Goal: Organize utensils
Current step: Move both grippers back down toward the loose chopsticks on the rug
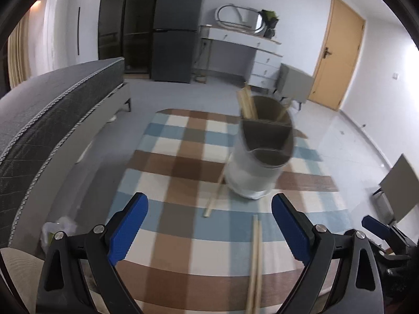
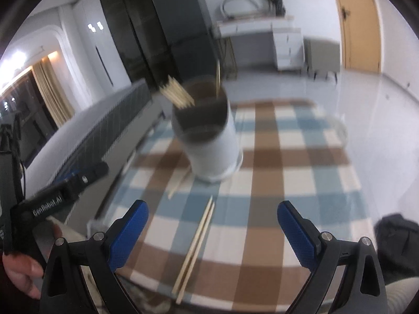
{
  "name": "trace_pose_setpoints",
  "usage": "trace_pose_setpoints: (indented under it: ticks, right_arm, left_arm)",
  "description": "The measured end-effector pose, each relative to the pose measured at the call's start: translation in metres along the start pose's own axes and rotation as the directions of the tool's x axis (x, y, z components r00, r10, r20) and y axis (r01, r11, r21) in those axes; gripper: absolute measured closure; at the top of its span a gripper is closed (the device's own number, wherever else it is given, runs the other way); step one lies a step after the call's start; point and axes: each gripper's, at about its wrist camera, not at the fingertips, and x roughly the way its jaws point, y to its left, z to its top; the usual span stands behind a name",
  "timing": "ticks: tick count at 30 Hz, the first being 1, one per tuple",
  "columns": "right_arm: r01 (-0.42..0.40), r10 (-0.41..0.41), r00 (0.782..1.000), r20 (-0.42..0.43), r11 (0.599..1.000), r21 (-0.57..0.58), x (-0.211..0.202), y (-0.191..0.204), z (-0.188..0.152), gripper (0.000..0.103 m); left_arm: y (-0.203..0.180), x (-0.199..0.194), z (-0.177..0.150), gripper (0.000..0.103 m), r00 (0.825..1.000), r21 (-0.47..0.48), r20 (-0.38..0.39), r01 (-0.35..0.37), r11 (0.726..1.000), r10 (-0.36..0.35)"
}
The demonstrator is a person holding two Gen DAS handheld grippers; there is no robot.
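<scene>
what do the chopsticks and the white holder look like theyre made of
Chopsticks: pale tan, matte, thin straight sticks, so likely bamboo or light wood; blur hides any grain. Holder: smooth white outer wall with a soft sheen and a grey-brown divided interior, probably plastic, though glazed ceramic can't be ruled out. Checked cloth beneath them: looks matte, apparently woven fabric.

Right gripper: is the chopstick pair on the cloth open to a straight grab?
Probably yes: the right gripper is open, the chopstick pair lies flat just ahead, nothing covering it.
</scene>
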Motion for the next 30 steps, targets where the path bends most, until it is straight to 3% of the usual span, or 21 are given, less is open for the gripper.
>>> trace_pose_setpoints:
  ticks: [3,6,10,12,19,23,25,27,30]
  right_arm:
    - [0.003,-0.001,0.997,-0.072,1.000,0.016,0.018,-0.004,-0.004,0.004]
    - [0.014,-0.010,0.987,-0.158,1.000,0.028,0.041,-0.007,-0.008,0.010]
    - [0.017,-0.013,0.957,-0.291,1.000,0.014,0.076,-0.007,-0.013,0.036]
    - [0.013,-0.009,0.941,-0.338,1.000,0.011,0.092,-0.007,-0.015,0.037]
    - [0.042,-0.051,0.908,-0.417,0.999,-0.029,0.131,-0.002,-0.012,0.042]
    - [0.054,-0.085,0.889,-0.449,0.995,-0.081,0.145,0.007,-0.012,0.050]
    - [0.059,-0.105,0.884,-0.456,0.992,-0.114,0.149,0.012,-0.013,0.060]
    - [0.073,-0.134,0.870,-0.474,0.987,-0.146,0.156,0.014,-0.016,0.060]
    - [0.088,-0.168,0.868,-0.467,0.978,-0.188,0.156,0.018,-0.017,0.066]
  left_arm:
    - [0.004,0.012,-0.004,0.011,0.997,-0.021,-0.077,0.004,1.000,-0.006]
    - [0.003,0.017,-0.005,0.011,0.995,-0.006,-0.096,-0.012,1.000,0.011]
    - [0.005,0.020,-0.003,0.011,0.994,-0.022,-0.113,0.004,1.000,-0.007]
    - [0.009,0.019,-0.001,0.011,0.994,-0.037,-0.110,0.002,0.999,-0.006]
    - [0.025,0.025,0.005,0.011,0.991,-0.101,-0.135,-0.013,0.995,-0.001]
    - [0.033,0.030,0.006,0.011,0.987,-0.137,-0.160,-0.021,0.990,-0.001]
    - [0.036,0.032,0.007,0.011,0.985,-0.136,-0.171,-0.043,0.990,0.019]
    - [0.040,0.032,0.008,0.011,0.985,-0.150,-0.172,-0.046,0.988,0.020]
    - [0.043,0.034,0.008,0.011,0.983,-0.162,-0.184,-0.047,0.986,0.016]
